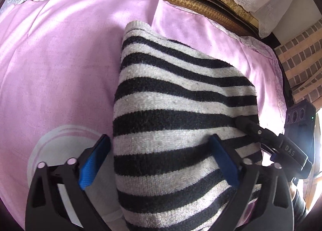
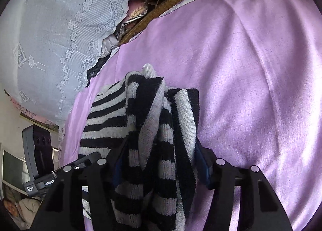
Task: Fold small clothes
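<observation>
**Across the pink sheet: striped knit half gathered**

Centre frame in both views, your striped sweater [image 1: 181,110] lies on the pink bedsheet [image 1: 60,59]. Your left gripper [image 1: 161,160] stands wide, straddling its edge. Your right gripper [image 2: 161,168] apparently pinches a bunched fold, pads mostly hidden.

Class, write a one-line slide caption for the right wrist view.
Right gripper fingers bracket a bunched striped knit garment over a pink sheet.

Both the left gripper [image 1: 161,162] and right gripper [image 2: 161,162] are black plastic, with blue pads [image 1: 88,166] and silver pivot pins [image 2: 220,162].
</observation>
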### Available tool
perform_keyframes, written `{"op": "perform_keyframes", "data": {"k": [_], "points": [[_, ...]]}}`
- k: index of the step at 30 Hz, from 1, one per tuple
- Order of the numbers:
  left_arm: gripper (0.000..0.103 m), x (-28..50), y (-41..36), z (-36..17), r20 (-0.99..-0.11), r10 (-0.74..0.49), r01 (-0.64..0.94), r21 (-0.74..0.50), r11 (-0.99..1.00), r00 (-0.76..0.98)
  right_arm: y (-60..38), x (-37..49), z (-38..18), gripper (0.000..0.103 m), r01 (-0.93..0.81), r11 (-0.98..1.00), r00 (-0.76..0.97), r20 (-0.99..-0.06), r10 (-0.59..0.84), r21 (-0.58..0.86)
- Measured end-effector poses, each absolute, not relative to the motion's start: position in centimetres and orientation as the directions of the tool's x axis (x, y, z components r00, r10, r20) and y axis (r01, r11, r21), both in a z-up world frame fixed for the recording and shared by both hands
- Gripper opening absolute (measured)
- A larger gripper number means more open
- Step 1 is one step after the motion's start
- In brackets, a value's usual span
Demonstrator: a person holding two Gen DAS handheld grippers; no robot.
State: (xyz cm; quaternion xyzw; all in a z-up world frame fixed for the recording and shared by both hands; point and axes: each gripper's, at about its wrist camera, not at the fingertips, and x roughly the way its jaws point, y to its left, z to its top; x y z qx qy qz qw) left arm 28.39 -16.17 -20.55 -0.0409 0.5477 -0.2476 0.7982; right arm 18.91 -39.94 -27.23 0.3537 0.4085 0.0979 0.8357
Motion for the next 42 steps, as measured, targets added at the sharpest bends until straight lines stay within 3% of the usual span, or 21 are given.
{"op": "perform_keyframes", "data": {"k": [5, 8, 10, 24, 42], "points": [[0.073, 27.3, -17.4, -19.5, -0.862, -0.379, 0.377, -0.245, 0.893, 0.336, -39.7, 18.3, -26.6, 0.045, 0.118, 0.75, 0.666, -0.612, 0.427, 0.651], [0.06, 26.7, -17.2, -18.6, -0.859, -0.363, 0.373, -0.223, 0.901, 0.361, -39.3, 17.6, -25.7, 0.043, 0.107, 0.76, 0.687, -0.6, 0.409, 0.641], [0.057, 26.3, -16.9, -17.9, -0.855, -0.366, 0.372, -0.226, 0.9, 0.366, -38.9, 17.2, -24.7, 0.042, 0.097, 0.768, 0.699, -0.592, 0.4, 0.633], [0.054, 24.1, -11.3, -13.4, -0.801, -0.431, 0.408, -0.259, 0.875, 0.415, -33.0, 14.4, -17.2, 0.041, 0.063, 0.827, 0.749, -0.573, 0.331, 0.559], [0.054, 29.2, 13.2, -9.2, -0.789, -0.284, 0.25, -0.17, 0.953, 0.545, -9.0, 25.0, -12.9, 0.041, -0.11, 0.788, 0.675, -0.537, 0.507, 0.606]]}}
